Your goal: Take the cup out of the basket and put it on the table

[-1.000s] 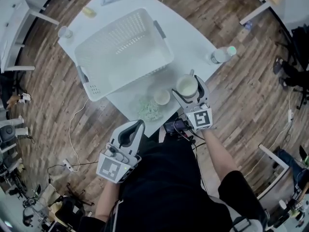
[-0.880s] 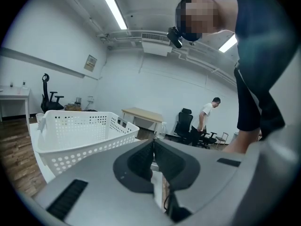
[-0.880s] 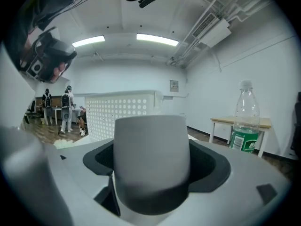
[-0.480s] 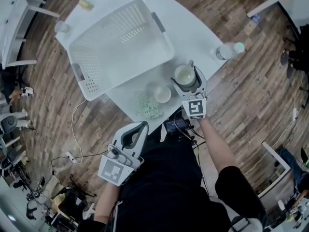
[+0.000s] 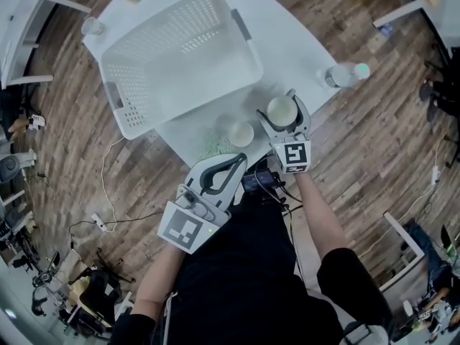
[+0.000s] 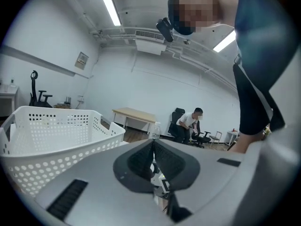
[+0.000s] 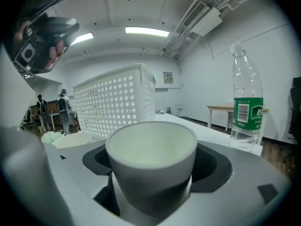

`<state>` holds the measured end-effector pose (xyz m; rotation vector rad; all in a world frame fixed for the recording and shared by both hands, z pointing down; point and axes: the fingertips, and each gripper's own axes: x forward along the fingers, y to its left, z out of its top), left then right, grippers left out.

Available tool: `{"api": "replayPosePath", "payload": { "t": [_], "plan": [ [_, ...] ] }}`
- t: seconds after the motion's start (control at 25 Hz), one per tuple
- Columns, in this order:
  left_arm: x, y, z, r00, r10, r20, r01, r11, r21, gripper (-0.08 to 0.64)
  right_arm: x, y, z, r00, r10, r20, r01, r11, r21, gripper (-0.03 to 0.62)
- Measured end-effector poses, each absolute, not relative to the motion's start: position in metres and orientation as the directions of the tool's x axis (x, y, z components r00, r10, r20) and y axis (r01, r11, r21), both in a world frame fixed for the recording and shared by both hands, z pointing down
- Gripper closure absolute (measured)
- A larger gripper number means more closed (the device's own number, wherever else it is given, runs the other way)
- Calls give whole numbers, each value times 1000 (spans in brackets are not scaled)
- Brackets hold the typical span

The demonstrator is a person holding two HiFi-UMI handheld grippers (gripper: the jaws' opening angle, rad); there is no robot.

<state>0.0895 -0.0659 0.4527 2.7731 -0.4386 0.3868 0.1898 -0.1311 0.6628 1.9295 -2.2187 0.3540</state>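
Matt white cup (image 7: 150, 149), perforated plastic basket (image 7: 115, 102)

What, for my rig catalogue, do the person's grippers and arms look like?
Both the left gripper and the right gripper have light grey plastic shells. Their fingers are lined with dark pads, and a white cube at the back carries a black square marker. The person wears a black short-sleeved top.

You wear a black short-sleeved top (image 5: 244, 279). Your light grey, black-padded left gripper (image 5: 231, 165) and right gripper (image 5: 282, 105) each carry a black-and-white marker cube (image 5: 292, 157) near its 6 o'clock end.
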Motion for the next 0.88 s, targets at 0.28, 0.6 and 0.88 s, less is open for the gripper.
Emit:
{"api": "replayPosePath", "payload": {
  "t": [0.28, 0.6, 0.88],
  "plan": [
    [111, -78, 462, 927, -252, 278, -326, -908, 264, 550, 191, -116, 657, -183, -928, 323, -983, 181, -35, 181],
    [123, -97, 459, 932, -286, 222, -340, -901, 269, 549, 212, -80, 621, -150, -938, 311, -987, 121, -108, 182],
    [115, -98, 442, 938, -309, 155, -341, -902, 264, 549, 208, -59, 522, -154, -958, 241, -988, 142, -66, 186]
  ]
}}
